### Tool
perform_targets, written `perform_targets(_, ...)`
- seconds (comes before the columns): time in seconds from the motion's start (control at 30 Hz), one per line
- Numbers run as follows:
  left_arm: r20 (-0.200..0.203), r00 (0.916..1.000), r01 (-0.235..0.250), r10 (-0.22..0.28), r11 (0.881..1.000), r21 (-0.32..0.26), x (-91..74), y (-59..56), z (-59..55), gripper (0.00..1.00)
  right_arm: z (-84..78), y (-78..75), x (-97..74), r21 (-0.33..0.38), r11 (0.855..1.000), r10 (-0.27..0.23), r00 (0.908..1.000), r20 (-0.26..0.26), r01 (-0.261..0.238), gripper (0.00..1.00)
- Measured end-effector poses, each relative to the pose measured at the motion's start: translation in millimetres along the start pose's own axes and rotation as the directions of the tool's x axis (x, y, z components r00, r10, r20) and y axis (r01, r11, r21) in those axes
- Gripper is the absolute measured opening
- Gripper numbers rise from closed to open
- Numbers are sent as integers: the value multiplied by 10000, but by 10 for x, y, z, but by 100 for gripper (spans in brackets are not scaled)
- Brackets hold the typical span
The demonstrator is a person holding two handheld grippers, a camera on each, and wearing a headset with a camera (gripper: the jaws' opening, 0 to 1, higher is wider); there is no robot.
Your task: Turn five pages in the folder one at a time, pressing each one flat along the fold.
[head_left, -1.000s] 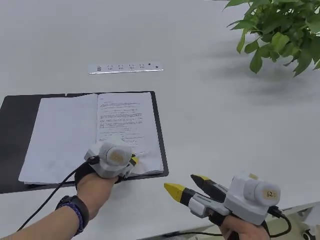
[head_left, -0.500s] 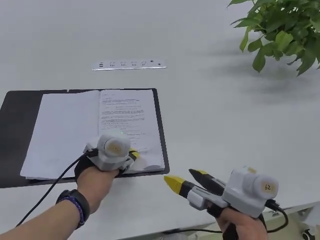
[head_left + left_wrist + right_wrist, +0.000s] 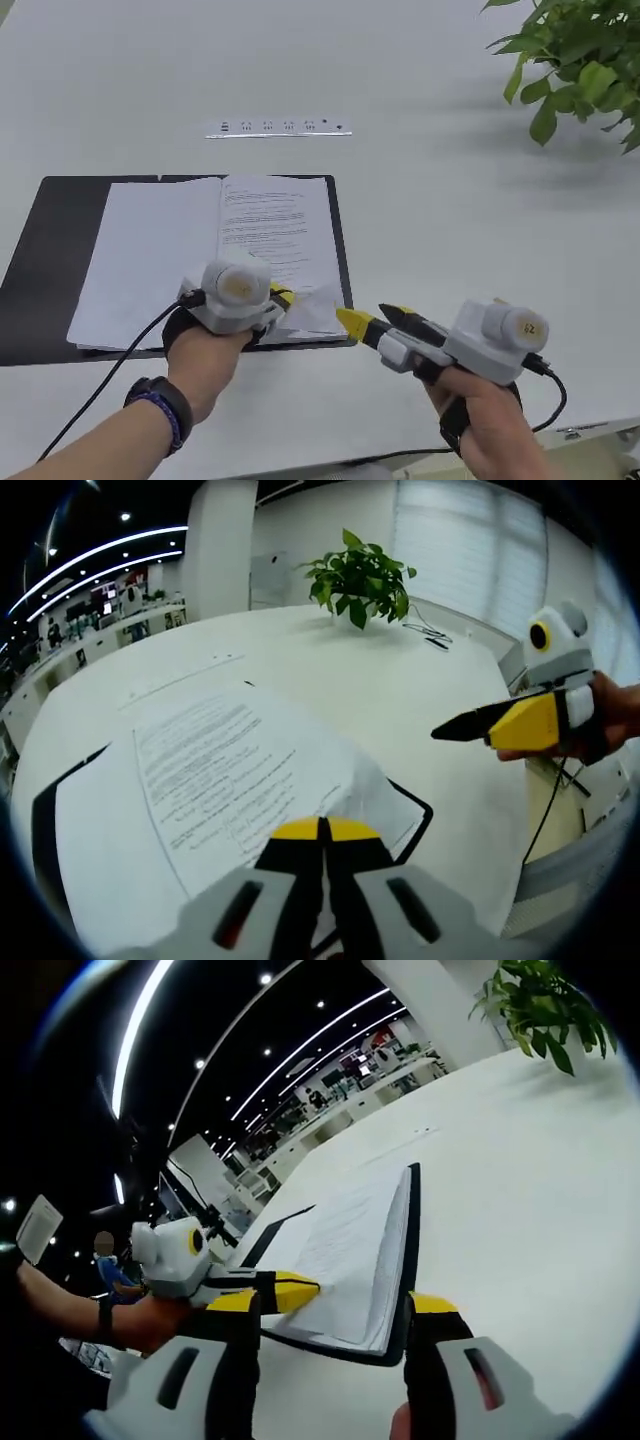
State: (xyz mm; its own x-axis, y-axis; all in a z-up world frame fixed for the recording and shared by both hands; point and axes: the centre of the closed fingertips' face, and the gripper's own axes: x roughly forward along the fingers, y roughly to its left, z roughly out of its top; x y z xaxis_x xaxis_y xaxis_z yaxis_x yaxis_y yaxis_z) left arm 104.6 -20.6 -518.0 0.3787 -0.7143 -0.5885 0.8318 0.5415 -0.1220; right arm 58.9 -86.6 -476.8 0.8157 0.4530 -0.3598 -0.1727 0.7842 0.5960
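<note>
Left gripper (image 3: 283,296): your jaws are pressed together, yellow tips touching, at the lower right corner of the printed page (image 3: 275,225). The corner curls up off the stack just beside the tips. I cannot tell whether paper is caught between them.
Left hand (image 3: 205,350): it sits over the near edge of the folder (image 3: 40,250), with a cable (image 3: 110,375) trailing back past your wrist.
Right gripper (image 3: 375,318): your jaws stand well apart and hold nothing. They hover off the folder's lower right corner, pointing toward the left gripper, close to the raised corner but not touching it.
Right gripper view: the spread jaws frame the folder's right edge (image 3: 410,1220), and the left gripper's tip (image 3: 290,1290) lies against the page there.
Folder: black, open flat on the white table (image 3: 450,220). A blank page (image 3: 150,250) lies on its left side and the printed page on its right, with bare black cover showing at the far left.
Far edge: a power strip (image 3: 278,128) lies beyond the folder's top edge, with a band of bare table between them.
Right side: open table runs from the folder's right edge out to the plant (image 3: 580,70) at the far corner.
Near edge: the table's front edge is just under your right hand (image 3: 480,410).
</note>
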Motion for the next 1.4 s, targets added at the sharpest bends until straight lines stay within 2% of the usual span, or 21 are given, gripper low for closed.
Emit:
perform_targets(0.2,138,9999,-15,15,10000,25,-55,12,43,0,134,-25,330,565,9976,393,9990,223,-406,53)
perform_targets(0.47,335,9994,-96,94,9999,55,-148,44,115,0,207,-51,550,1245,9896,675,9970,392,-719,49)
perform_targets(0.57,436,9990,-83,82,10000,37,-184,32,149,0,208,-19,586,1547,9839,830,9956,444,-889,46)
perform_targets(0.63,504,9987,-109,107,9999,37,-214,33,169,0,224,55,606,1710,9772,1171,9913,599,-1258,43)
perform_targets(1.03,731,9972,-168,171,9998,-55,-333,51,244,0,164,247,753,1679,9712,1681,9856,186,-1688,17)
perform_targets(1.17,900,9957,-203,217,9997,-160,-412,49,283,8,171,265,750,1760,9692,1715,9850,200,-1723,6)
perform_targets(1.23,904,9957,-206,213,9998,-86,-459,49,287,11,156,275,745,1880,9662,1768,9841,151,-1765,5)
perform_targets(1.4,774,9964,-352,347,9994,49,-625,118,206,18,138,275,719,1875,9674,1719,9851,90,-1705,0)
